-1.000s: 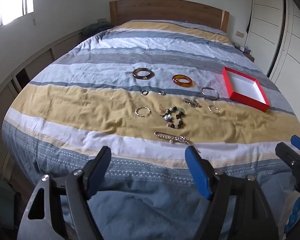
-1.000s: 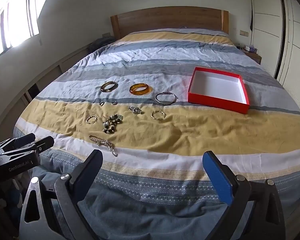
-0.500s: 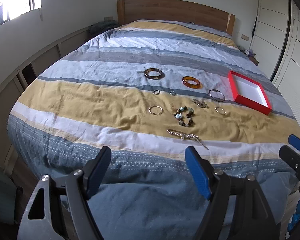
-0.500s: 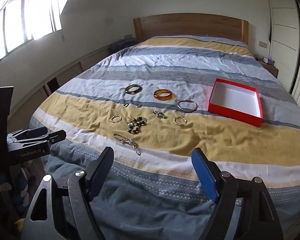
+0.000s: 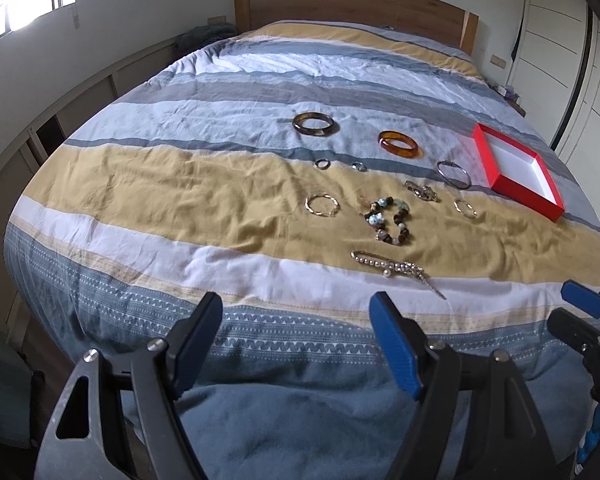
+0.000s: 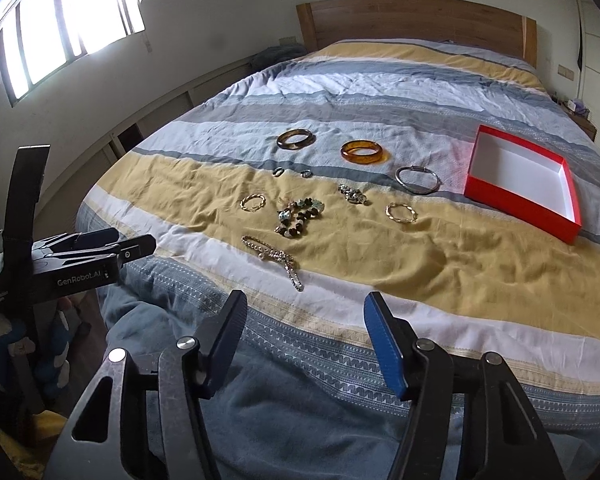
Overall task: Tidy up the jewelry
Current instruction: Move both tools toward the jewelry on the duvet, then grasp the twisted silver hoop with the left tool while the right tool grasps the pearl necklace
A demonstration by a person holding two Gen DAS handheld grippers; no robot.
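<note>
Several pieces of jewelry lie on the striped bedspread (image 5: 180, 200): a dark bangle (image 5: 313, 124), an amber bangle (image 5: 400, 143), a silver bangle (image 5: 453, 168), two small rings (image 5: 322, 164), gold hoops (image 5: 322, 205), a beaded bracelet (image 5: 389, 220) and a pearl chain (image 5: 392, 267). An empty red box (image 5: 516, 170) with a white inside sits to the right of them. My left gripper (image 5: 296, 332) hangs open over the foot of the bed. My right gripper (image 6: 305, 330) is also over the foot, its jaws closing with nothing between them. Both are well short of the jewelry.
A wooden headboard (image 6: 412, 20) stands at the far end. Low cabinets (image 6: 172, 108) and a window (image 6: 68, 20) run along the left wall, wardrobe doors (image 5: 560, 60) along the right. In the right wrist view, the left gripper's body (image 6: 68, 268) shows at the left edge.
Both views have swung so the jewelry and box sit further right and a little closer. The right gripper's jaws have narrowed. Nothing on the bed has moved.
</note>
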